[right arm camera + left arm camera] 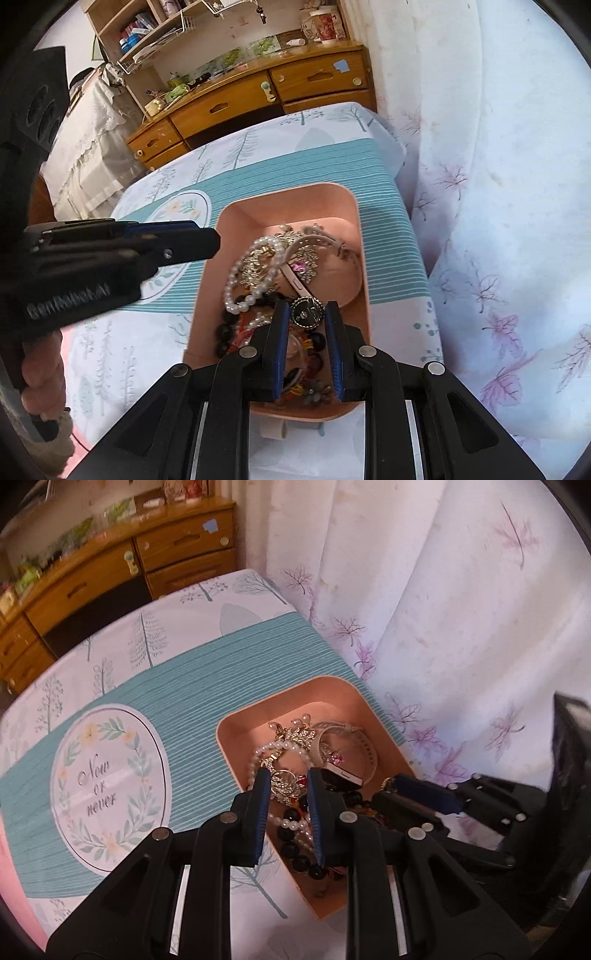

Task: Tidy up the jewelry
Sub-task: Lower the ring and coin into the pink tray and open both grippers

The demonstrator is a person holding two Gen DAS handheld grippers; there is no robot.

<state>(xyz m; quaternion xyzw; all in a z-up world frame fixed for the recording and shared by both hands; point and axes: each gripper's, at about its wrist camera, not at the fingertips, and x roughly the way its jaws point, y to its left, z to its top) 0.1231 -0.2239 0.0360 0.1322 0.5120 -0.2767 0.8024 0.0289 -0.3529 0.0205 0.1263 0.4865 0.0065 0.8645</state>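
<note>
A pink tray point(236, 734) point(362, 236) sits on the patterned tablecloth and holds a tangle of jewelry: a pearl bracelet point(291, 747) point(236, 284), a gold rhinestone brooch point(295, 734) point(258, 266), a white-strapped watch point(354, 738) point(314, 240), dark bead strands point(295, 853) point(225, 332) and a round black watch face point(306, 312). My left gripper point(286, 781) is open, its tips over a silver rhinestone piece point(286, 784) in the tray. My right gripper point(306, 310) is open, its tips either side of the black watch face. It also shows in the left wrist view point(391, 788).
The tablecloth point(129, 686) point(388, 177) has a teal striped band and an oval "Now or never" print point(107, 786). A floral curtain point(443, 627) point(498, 221) hangs close on the right. A wooden dresser point(110, 568) point(258, 96) stands behind the table.
</note>
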